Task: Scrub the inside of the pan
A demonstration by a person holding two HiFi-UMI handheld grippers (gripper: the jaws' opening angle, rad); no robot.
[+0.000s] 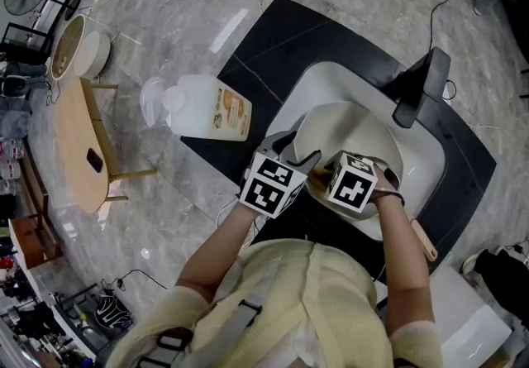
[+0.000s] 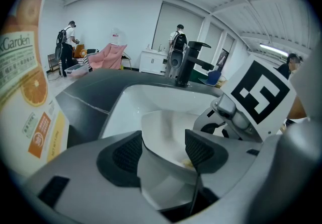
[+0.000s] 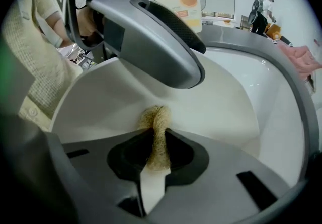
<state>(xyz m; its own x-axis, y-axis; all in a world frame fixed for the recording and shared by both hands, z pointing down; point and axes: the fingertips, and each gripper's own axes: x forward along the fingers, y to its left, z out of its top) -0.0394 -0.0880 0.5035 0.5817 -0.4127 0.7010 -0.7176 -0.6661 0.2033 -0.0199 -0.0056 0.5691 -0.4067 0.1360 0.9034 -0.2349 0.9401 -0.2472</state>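
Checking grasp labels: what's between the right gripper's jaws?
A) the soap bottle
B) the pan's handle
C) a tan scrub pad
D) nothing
C: the right gripper view shows the right gripper with its jaws closed on a tan scrub pad, whose tip is at the inner wall of the pan.
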